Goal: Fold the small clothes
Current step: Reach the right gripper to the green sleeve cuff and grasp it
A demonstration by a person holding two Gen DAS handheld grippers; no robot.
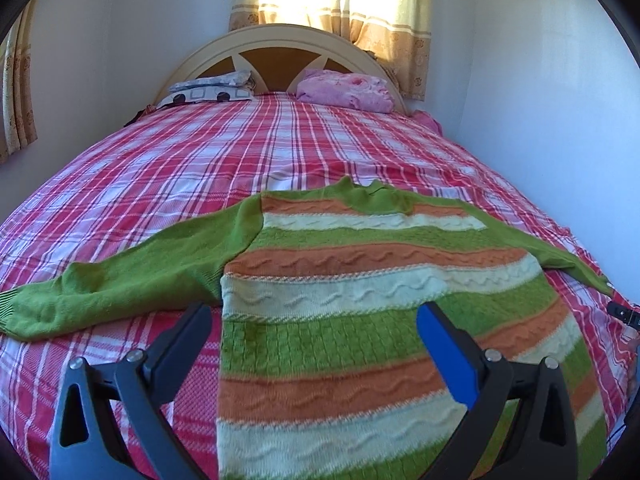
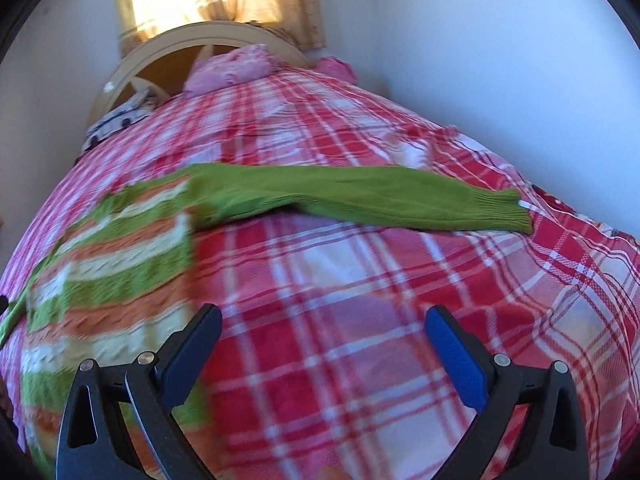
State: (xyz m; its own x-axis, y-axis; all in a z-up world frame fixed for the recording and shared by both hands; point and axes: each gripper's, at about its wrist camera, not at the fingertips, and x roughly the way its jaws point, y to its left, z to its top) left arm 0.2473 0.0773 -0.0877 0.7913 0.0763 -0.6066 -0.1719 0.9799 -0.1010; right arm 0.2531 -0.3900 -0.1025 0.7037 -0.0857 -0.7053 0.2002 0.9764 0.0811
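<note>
jaws: both released | sweater [image 1: 360, 280] flat under left, beside right

The striped sweater [image 1: 360, 280] is running off the bottom edge of the left wrist view, so its hem is not showing, and its right sleeve is slipping out of sight near the right rim. In the right wrist view the sweater body [image 2: 112, 272] is smearing with motion blur — the knit pattern is hard to read there — and the frame's left edge is cutting it off. A small dark object [image 1: 622, 312] is sitting at the right rim of the left wrist view, too small to identify.
</note>
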